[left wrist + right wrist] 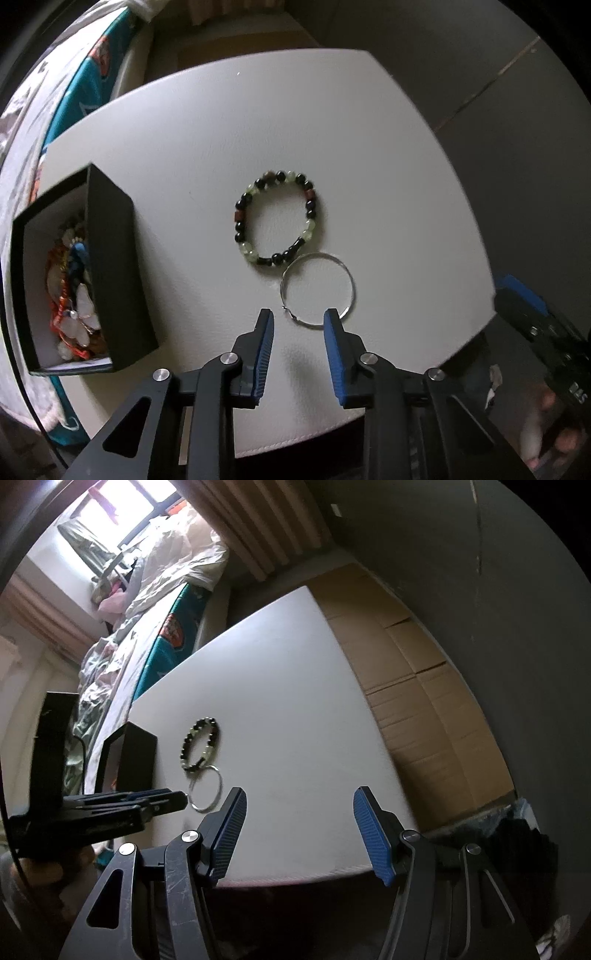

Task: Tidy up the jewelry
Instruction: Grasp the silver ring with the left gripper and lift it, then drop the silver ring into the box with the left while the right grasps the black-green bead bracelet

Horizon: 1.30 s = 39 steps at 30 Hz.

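A thin silver hoop (318, 290) lies flat on the white table (229, 147), touching a beaded bracelet (277, 218) of black, pale green and brown beads just beyond it. My left gripper (298, 318) is open, its blue pads on either side of the hoop's near edge. A black box (110, 266) at the left holds several pieces of jewelry (75, 295). In the right wrist view my right gripper (297, 805) is open and empty above the table's near edge, with the hoop (206, 790), bracelet (200, 746), box (136, 760) and left gripper (168, 797) to its left.
A bed with a teal cover (166, 642) and rumpled bedding (155, 565) runs along the table's far left side. Cardboard sheets (417, 686) lie on the floor right of the table (295, 686). A dark wall (480, 572) stands beyond.
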Motion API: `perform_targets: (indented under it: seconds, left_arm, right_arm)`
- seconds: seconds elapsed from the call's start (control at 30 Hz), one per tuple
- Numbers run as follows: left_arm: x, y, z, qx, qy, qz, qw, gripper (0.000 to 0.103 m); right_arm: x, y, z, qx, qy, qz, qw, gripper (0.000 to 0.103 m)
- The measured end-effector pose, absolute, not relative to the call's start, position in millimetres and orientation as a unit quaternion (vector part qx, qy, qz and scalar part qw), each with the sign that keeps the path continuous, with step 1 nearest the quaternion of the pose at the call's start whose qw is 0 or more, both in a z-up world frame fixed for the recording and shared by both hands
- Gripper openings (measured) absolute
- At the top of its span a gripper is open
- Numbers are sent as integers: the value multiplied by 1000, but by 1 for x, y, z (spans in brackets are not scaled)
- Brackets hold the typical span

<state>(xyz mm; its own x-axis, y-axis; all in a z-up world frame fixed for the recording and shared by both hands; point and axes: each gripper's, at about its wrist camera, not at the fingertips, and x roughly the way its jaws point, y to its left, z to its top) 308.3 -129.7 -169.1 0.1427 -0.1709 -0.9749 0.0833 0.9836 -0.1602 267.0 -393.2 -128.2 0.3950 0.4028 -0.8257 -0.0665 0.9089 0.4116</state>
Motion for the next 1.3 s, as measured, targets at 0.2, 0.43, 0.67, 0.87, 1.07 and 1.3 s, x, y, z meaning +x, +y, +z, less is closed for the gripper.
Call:
perform_targets:
  seconds: [0.2, 0.43, 0.67, 0.87, 1.07, 1.3]
  left_arm:
    - [310, -135, -180, -21, 650, -58, 757, 17]
    - [307, -140, -186, 2, 641, -57, 765, 6]
    - [305, -122, -173, -43, 626, -78, 775, 1]
    - [301, -94, -138, -66, 597, -83, 795, 1]
    - [300, -66, -110, -87, 569, -75, 814, 1]
    - [299, -21, -98, -108, 553, -53, 824, 1]
  right_arm:
    - [267, -398, -130, 157, 532, 142, 820, 61]
    - [265, -389, -132, 148, 536, 148, 818, 60]
    - [271, -371, -129, 142, 543, 161, 812, 60]
    - [283, -345, -122, 146, 543, 181, 807, 60]
    - [303, -308, -129, 140, 562, 189, 793, 59]
    - [325, -273, -137, 118, 585, 181, 782, 41]
